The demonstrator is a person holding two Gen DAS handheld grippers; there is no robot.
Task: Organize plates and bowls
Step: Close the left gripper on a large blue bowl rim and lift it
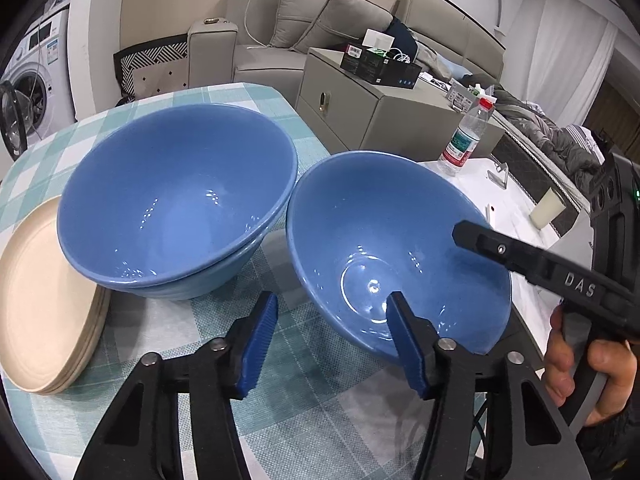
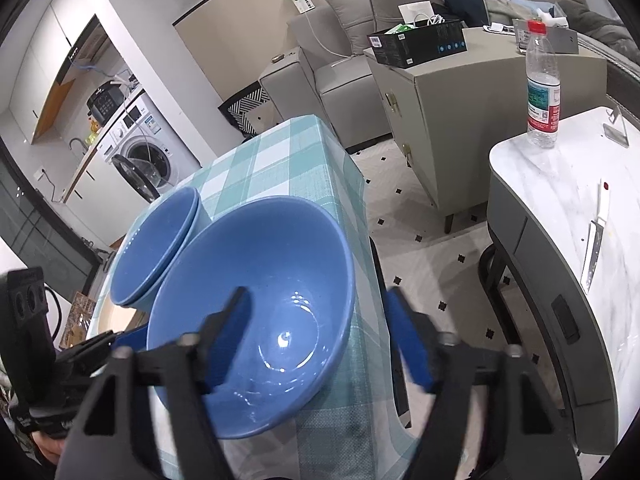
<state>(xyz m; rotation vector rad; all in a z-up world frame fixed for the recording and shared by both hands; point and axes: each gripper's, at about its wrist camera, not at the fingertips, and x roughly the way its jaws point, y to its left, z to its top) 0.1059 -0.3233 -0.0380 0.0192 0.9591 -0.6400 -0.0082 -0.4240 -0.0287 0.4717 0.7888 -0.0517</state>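
Single blue bowl (image 1: 400, 248) upright, empty, mouth up, near corner of check-cloth surface (image 1: 304, 400). Beside it, rims just touching, stacked blue bowls (image 1: 176, 200), top one empty. Cream plates (image 1: 44, 300) stacked at far left. Left tool (image 1: 334, 344): jaws straddle single bowl's near rim, one pad inside, one outside, can't tell if pressing. Right tool (image 2: 316, 340): straddles opposite rim, gap visible, not clamped. "DAS" on right tool's finger. Water bottle (image 1: 464, 140), label unreadable
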